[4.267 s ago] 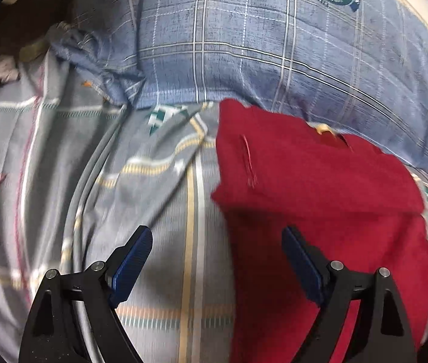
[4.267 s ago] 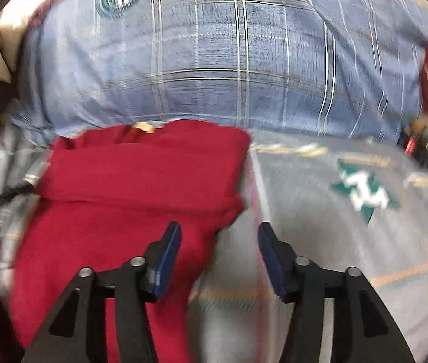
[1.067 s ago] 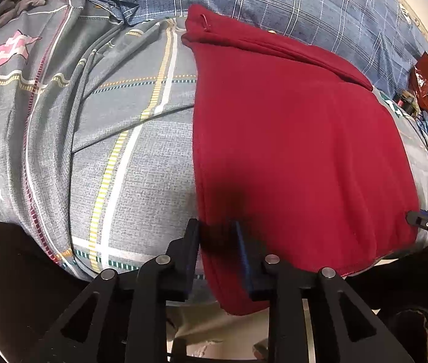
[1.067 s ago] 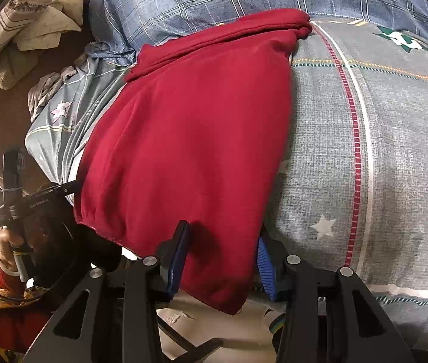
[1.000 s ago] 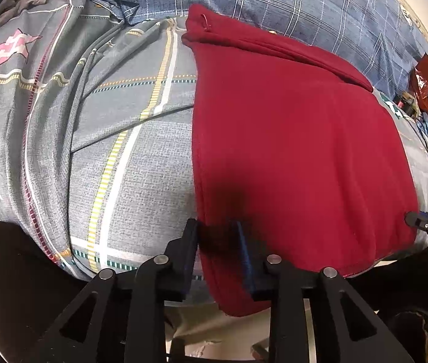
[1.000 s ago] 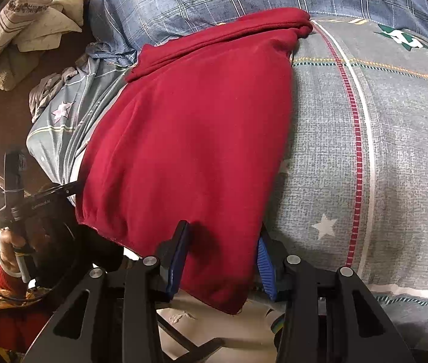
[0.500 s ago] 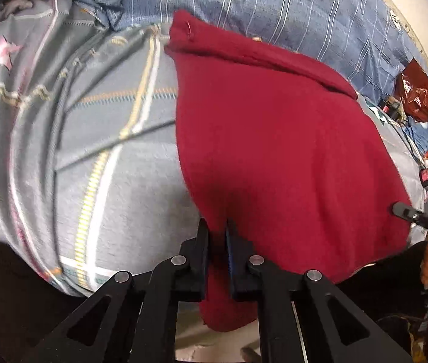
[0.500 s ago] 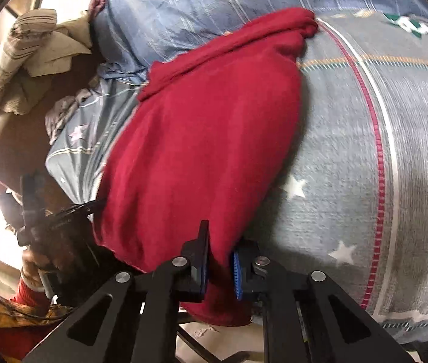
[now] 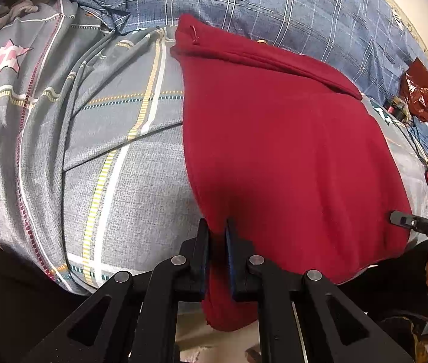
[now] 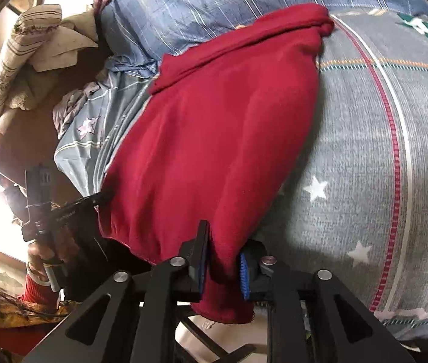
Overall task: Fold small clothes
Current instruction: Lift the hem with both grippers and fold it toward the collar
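Note:
A dark red garment (image 9: pixel 286 151) lies flat on the grey patterned bed sheet (image 9: pixel 117 157), its far end folded over near the blue plaid pillow (image 9: pixel 274 9); its near edge hangs over the bed's edge. My left gripper (image 9: pixel 217 236) is shut on the garment's near left corner. My right gripper (image 10: pixel 221 260) is shut on the garment's (image 10: pixel 223 133) near right corner. Each gripper shows at the edge of the other's view: the right one (image 9: pixel 425 227), the left one (image 10: pixel 62 208).
The blue plaid pillow (image 10: pixel 214 9) lies across the head of the bed. A pile of pale cloths (image 10: pixel 38 45) sits beyond the bed's left side. A red bag and small clutter (image 9: pixel 425 99) lie at the right. The floor shows below the bed's edge.
Both grippers have gone from open around the garment's near corners to shut on them. The corners have lifted slightly and the cloth bunches between the jaws.

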